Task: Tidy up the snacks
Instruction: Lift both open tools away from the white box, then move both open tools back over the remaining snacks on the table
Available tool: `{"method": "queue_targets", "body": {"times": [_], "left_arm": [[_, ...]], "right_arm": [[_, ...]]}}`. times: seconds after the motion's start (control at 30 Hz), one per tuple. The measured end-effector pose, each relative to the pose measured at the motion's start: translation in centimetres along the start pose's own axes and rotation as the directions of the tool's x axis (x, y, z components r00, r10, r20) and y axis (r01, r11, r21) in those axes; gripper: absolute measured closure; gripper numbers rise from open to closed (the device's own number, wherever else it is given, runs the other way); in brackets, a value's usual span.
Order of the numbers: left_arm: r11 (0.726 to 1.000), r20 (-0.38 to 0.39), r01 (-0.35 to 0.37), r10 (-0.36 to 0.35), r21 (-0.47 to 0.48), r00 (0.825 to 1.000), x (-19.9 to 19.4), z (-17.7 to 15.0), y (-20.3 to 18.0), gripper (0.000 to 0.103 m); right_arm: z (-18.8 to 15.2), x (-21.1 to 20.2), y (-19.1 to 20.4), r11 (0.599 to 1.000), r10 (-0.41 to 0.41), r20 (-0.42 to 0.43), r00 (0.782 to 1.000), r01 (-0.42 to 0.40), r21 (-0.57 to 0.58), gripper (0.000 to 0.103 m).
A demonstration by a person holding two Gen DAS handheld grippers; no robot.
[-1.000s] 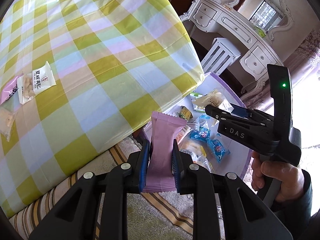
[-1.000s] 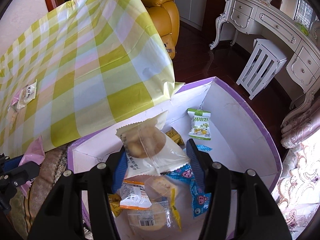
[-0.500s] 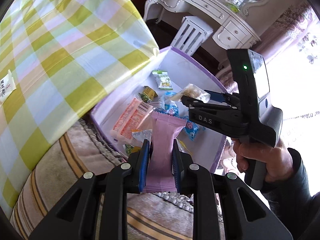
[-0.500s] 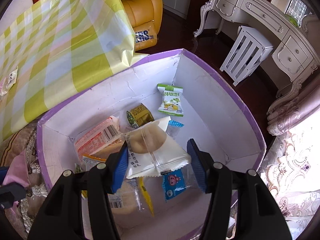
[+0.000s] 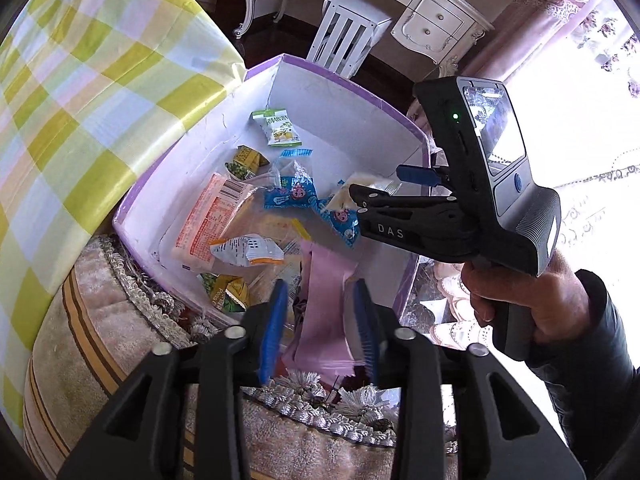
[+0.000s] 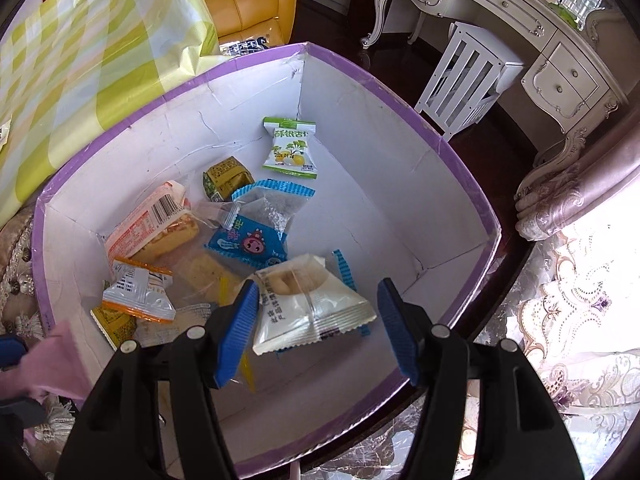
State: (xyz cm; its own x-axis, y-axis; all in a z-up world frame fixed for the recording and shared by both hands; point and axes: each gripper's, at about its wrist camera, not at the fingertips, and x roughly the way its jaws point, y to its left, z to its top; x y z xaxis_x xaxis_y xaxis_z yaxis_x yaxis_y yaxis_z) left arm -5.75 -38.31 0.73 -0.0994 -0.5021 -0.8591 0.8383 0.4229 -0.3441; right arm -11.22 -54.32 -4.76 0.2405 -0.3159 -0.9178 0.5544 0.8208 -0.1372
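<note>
Left wrist view: the left hand-held gripper (image 5: pixel 320 326) hangs over the near edge of the purple-rimmed box (image 5: pixel 416 132), its jaws having just been opening. The pink snack packet (image 5: pixel 324 300) still sits between the blue pads (image 5: pixel 274 328) but looks blurred and loose, its long axis running along the fingers and pointing down into the box, so it appears to be released rather than gripped.

In the right wrist view, the right hand-held gripper (image 6: pixel 320 328) is further in over the box, its jaws also having just been opening. The white cake packet (image 6: pixel 310 304) lies in the gap, near the left pad and clear of the right one, so it is let go.

Both packets lie straight below their grippers, over the heap of snacks on the box floor. The likely next move is to lift each hand away, back toward the checked surface (image 5: pixel 80 100) on the left, where more snacks probably wait.
</note>
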Motion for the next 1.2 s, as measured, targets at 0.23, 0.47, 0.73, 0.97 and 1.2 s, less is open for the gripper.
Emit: {"method": "queue_targets", "body": {"times": [0.23,0.47,0.73,0.97,1.2], "left_arm": [[0.999,0.062,-0.033,0.033,-0.009,0.998,-1.2,-0.1,0.3,0.022],[0.956,0.149,-0.286,0.292,-0.062,0.945,-4.4,-1.4,1.0,0.015],[0.849,0.262,-0.502,0.528,-0.166,0.808,-9.7,-4.0,3.9,0.007],[0.716,0.278,-0.636,0.698,-0.286,0.66,-13.8,-7.9,7.5,0.007],[0.68,0.268,-0.558,0.716,-0.476,0.645,-18.1,-12.9,12.6,0.007]], "right_arm": [[0.2,-0.2,0.3,1.0,-0.007,-0.014,1.0,0.007,0.005,0.024],[1.3,-1.7,3.4,0.999,0.023,0.002,1.0,-0.023,-0.027,0.023],[2.8,-6.8,8.9,0.998,-0.004,0.145,0.989,0.013,-0.064,0.019],[3.5,-11.3,14.2,0.983,0.147,0.198,0.969,-0.121,-0.138,0.016],[3.0,-13.3,19.9,0.928,0.346,0.178,0.921,-0.308,-0.212,0.016]]}}
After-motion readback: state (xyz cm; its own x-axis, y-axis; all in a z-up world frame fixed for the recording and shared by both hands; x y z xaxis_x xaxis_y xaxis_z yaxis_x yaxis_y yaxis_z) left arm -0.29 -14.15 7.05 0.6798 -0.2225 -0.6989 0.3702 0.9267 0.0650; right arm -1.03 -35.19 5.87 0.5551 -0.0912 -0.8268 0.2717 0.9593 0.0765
